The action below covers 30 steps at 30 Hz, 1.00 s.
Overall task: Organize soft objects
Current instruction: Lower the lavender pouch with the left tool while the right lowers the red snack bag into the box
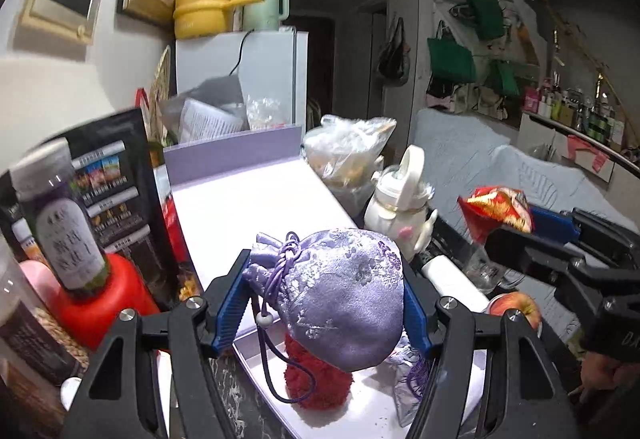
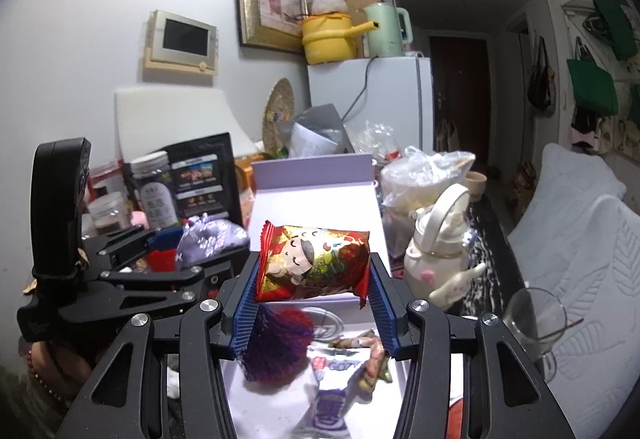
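Note:
A lilac satin drawstring pouch (image 1: 336, 291) is pinched between the blue pads of my left gripper (image 1: 326, 303), hanging over the open white box (image 1: 256, 207). In the right wrist view the same pouch (image 2: 210, 241) and the left gripper (image 2: 188, 245) appear at left. My right gripper (image 2: 314, 291) is shut on a red and gold snack packet (image 2: 314, 265), held above the box (image 2: 316, 205); from the left wrist view that packet (image 1: 496, 211) and right gripper (image 1: 516, 223) sit at right. Inside the box lie a red fluffy pom-pom (image 1: 316, 379) (image 2: 276, 347) and small wrapped packets (image 2: 332, 371).
Jars (image 1: 64, 223), a black printed bag (image 1: 116, 191) and a red container (image 1: 104, 307) crowd the left. A plastic bag (image 2: 424, 175), a white kettle-shaped bottle (image 2: 440, 239), a glass (image 2: 534, 319) and an apple (image 1: 516, 309) stand right. A fridge (image 2: 372, 103) is behind; a white sofa (image 2: 580, 247) far right.

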Motion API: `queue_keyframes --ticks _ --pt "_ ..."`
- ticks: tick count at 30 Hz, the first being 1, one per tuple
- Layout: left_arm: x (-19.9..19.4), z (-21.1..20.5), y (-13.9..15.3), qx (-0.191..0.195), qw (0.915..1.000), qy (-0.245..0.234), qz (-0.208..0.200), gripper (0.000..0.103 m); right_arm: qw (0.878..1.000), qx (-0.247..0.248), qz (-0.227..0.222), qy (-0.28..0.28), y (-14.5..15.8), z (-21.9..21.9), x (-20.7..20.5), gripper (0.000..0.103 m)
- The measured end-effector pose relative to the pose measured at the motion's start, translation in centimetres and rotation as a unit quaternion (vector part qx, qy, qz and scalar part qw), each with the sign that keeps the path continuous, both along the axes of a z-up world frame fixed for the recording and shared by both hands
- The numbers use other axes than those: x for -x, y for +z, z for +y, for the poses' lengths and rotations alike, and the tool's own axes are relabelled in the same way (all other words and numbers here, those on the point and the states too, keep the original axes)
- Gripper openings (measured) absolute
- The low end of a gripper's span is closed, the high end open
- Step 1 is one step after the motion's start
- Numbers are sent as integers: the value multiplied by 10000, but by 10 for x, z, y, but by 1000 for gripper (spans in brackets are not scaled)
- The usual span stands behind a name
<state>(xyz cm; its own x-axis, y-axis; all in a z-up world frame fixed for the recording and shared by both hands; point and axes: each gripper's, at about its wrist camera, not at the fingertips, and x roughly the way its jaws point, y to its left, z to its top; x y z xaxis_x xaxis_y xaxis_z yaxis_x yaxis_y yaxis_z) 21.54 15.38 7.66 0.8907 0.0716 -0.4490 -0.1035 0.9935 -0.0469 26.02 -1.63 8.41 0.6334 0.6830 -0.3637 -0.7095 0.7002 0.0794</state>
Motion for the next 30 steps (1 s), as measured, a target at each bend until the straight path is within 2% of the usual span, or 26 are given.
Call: queue_keyframes --ticks 6,18,27,30 --pt "-20 8 -24 17 9993 78 376 66 9997 136 201 -47 -19 8 -22 50" --pt "-49 10 -64 -254 9946 178 986 66 9968 484 634 -28 -52 21 -48 50" --pt "-65 17 -91 85 9889 61 1481 66 9940 644 887 24 -69 29 -56 50" --pt "-66 16 -96 49 9874 76 1581 66 9931 722 925 20 -74 32 -59 50"
